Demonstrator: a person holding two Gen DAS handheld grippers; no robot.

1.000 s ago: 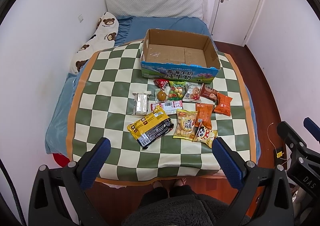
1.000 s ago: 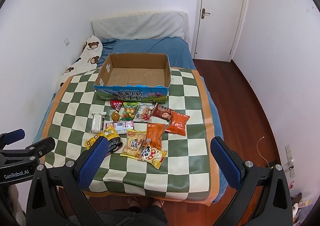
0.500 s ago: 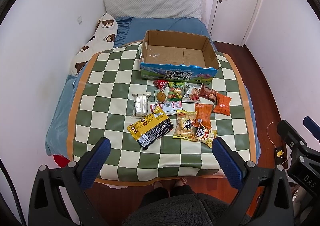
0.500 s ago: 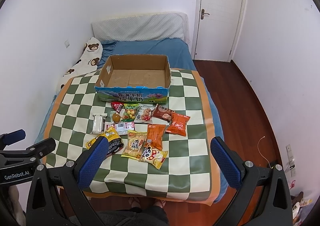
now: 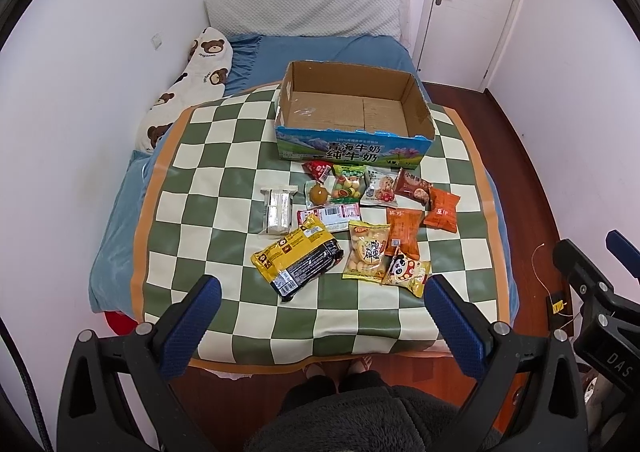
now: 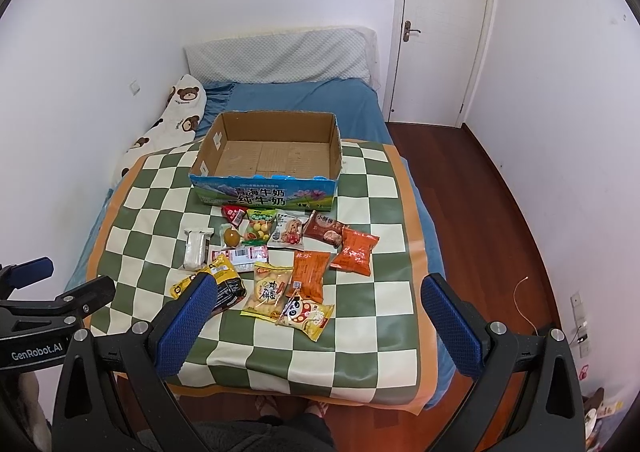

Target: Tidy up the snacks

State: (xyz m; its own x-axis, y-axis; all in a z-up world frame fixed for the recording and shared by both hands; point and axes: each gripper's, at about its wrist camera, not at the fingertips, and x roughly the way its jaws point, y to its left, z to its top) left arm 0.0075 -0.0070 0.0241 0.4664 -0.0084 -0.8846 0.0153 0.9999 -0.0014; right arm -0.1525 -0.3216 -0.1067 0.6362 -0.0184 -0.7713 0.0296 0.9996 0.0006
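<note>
Right view: yellow-black packet (image 6: 224, 284) half behind right tongs finger (image 6: 186, 326); small packets' print too small to read.

We see the left gripper (image 5: 322, 326) built of black triangular frames with cut-outs, each carrying a silver screw head and ending in a blue textured pad (image 5: 191, 326). The right gripper (image 6: 320, 326) has the same black frames, silver screws and blue pads (image 6: 452, 326). Beside it we read "GenRobot.AI" in white on the other unit's black body; "DAS" appears likewise in the left view. Below the grippers we note a dark fuzzy garment (image 5: 360, 416) on the person.
</note>
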